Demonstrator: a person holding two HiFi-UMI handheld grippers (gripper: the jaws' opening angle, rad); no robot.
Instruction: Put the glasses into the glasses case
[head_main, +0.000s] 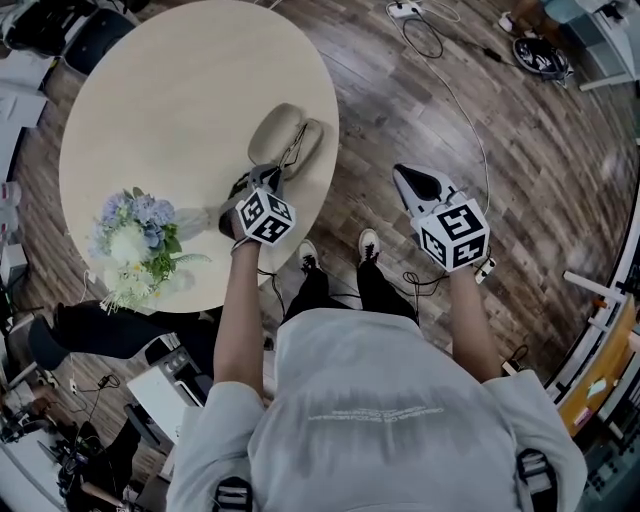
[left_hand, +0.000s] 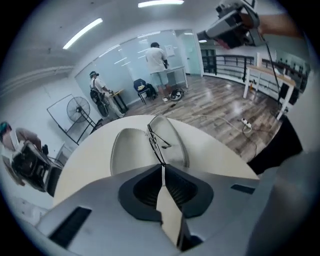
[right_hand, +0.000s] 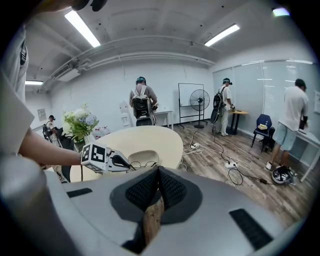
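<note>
**Thin black wire-framed glasses** (left_hand: 156, 140). Faint in the head view, where only a dark line shows and the lenses cannot be made out. They stand at the open beige oval glasses case (left_hand: 127, 150), over the seam between its two halves. Whether the frame rests on the case or hangs just above it cannot be told. In the left gripper view the near edge of the case is cut off behind the gripper body.

**Left gripper** (left_hand: 162, 167). Fingers closed together, with the tips pinching a thin black end of the glasses frame; which part of the frame cannot be told. The tips sit at the near edge of the case.

**Right gripper** (right_hand: 158, 169). Fingers closed together, with nothing between them and touching nothing. It is held over the dark wood-plank floor (head_main: 420, 120), well apart from the case on its right.

**Round pale-beige surface** (head_main: 170, 100). Carries the case close to its right rim.

**Bouquet of blue and white flowers** (head_main: 138, 240). On the surface, left of the case and nearer the person, apart from it.
</note>
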